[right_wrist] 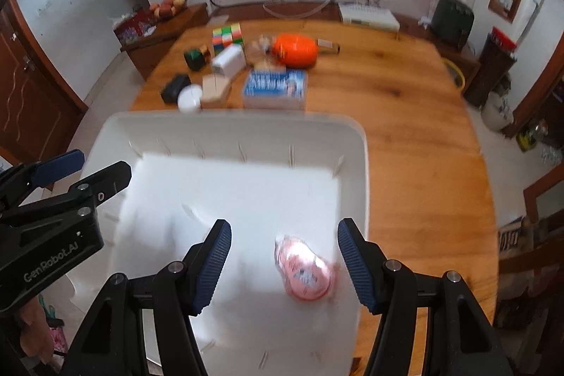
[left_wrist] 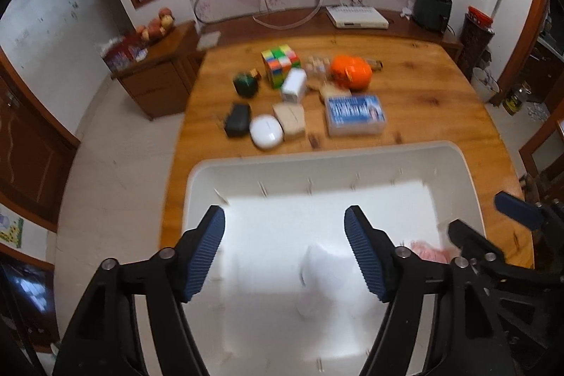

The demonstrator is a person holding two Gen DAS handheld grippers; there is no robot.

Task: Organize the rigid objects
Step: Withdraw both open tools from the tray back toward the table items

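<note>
Even indoor light; white bin (left_wrist: 454, 164) floor overexposed, glaring; motion blur throughout; fisheye bending, dark vignetted corners.

The bench (left_wrist: 423, 87) is varnished, glossy wood with visible grain, the bin (left_wrist: 352, 157) smooth white plastic, the tongs (right_wrist: 284, 261) matt black plastic with ribbed blue pads (right_wrist: 215, 265) and shiny metal pins (right_wrist: 393, 265).
</note>
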